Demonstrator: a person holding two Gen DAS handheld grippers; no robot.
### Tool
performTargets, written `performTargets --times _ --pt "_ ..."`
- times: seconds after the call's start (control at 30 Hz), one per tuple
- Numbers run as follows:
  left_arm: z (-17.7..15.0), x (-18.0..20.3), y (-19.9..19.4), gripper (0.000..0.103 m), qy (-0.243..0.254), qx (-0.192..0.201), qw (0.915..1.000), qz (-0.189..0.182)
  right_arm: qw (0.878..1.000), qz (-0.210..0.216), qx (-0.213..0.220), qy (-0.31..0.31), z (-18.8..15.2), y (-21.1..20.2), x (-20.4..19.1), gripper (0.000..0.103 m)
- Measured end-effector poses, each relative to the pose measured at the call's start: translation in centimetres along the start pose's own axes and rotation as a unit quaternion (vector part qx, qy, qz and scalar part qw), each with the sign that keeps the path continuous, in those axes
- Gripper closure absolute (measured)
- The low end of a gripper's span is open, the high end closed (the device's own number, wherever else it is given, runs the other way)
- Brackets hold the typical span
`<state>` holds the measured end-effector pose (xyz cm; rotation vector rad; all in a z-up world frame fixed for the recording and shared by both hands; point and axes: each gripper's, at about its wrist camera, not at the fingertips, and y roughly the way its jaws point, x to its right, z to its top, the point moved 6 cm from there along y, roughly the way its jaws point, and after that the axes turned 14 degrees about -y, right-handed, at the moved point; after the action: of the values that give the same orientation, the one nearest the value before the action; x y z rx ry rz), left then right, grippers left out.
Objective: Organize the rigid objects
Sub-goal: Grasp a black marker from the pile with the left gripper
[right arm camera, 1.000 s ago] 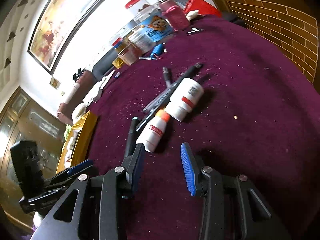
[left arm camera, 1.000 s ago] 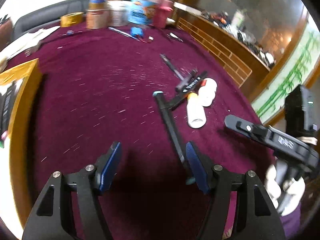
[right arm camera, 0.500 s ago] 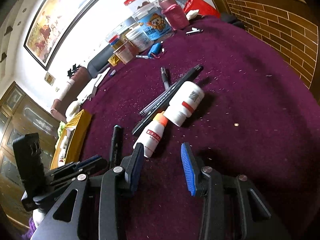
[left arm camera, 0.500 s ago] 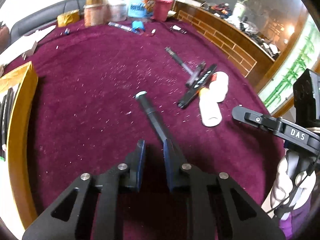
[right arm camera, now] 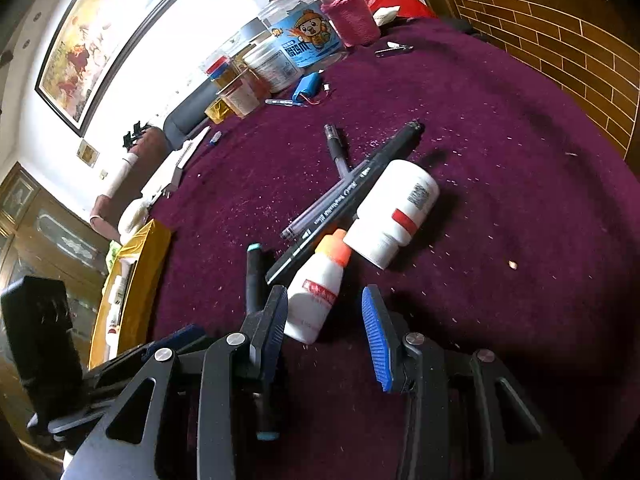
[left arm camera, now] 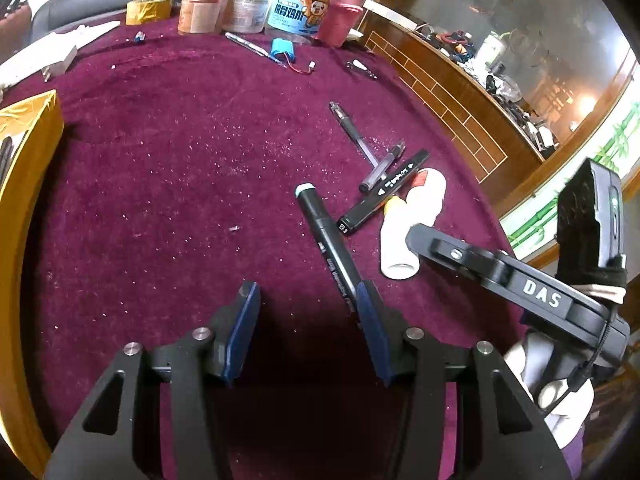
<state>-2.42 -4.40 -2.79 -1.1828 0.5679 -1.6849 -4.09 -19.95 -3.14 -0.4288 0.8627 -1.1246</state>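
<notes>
While a framed painting [right arm camera: 108, 36] hangs on the white wall, the maroon cloth table [left arm camera: 168, 184] carries jars [left arm camera: 298, 4] far off, a yellow box [left arm camera: 24, 152] left, and pens with two white bottles [right arm camera: 394, 212] near right. The left gripper [left arm camera: 306, 328] is opening, empty, the black marker [left arm camera: 326, 236] just beside its right finger; the right gripper [right arm camera: 326, 328] stands narrowly apart, the glue bottle [right arm camera: 316, 294] lying just ahead.

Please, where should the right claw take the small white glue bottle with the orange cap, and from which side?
Grip the glue bottle across its white body, coming from its flat base end. It lies on its side with the base toward the right claw, whose open jaws likely clear the body; the tapering orange cap might slip.
</notes>
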Motion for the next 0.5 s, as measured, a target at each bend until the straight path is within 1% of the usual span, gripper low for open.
performTargets --times 0.13,0.2,0.23,0.33,0.37,0.43,0.5 --pt "-0.4 0.0 0.5 0.055 -0.004 -0.011 0.9999 0.000 1.000 -0.007 -0.017 -0.020 0.4 1.9 -1.1 0.069" --pt "-0.7 0.2 0.8 0.055 0.001 -0.013 0.9999 0.005 0.999 -0.025 -0.017 -0.037 0.6 2.0 -1.4 0.071" --pt "-0.8 0.4 0.9 0.054 0.006 -0.014 0.9999 0.008 0.999 -0.029 -0.017 -0.041 0.5 1.9 -1.4 0.074" --pt "-1.0 1.4 1.4 0.052 0.027 -0.012 0.9995 0.015 0.999 -0.026 -0.014 -0.029 -0.1 1.1 -0.7 0.075" --pt "-1.0 1.8 1.6 0.049 0.035 -0.012 0.9992 0.017 0.999 -0.022 -0.013 -0.025 -0.3 0.8 -0.3 0.075" --pt "-0.9 2.5 2.1 0.048 0.050 -0.003 0.9984 0.025 1.000 -0.019 -0.012 -0.014 -0.8 0.0 0.5 0.075" --pt "-0.7 3.3 2.8 0.049 0.077 0.013 0.9962 0.039 1.000 -0.023 -0.010 -0.007 -1.1 -0.7 1.3 0.075"
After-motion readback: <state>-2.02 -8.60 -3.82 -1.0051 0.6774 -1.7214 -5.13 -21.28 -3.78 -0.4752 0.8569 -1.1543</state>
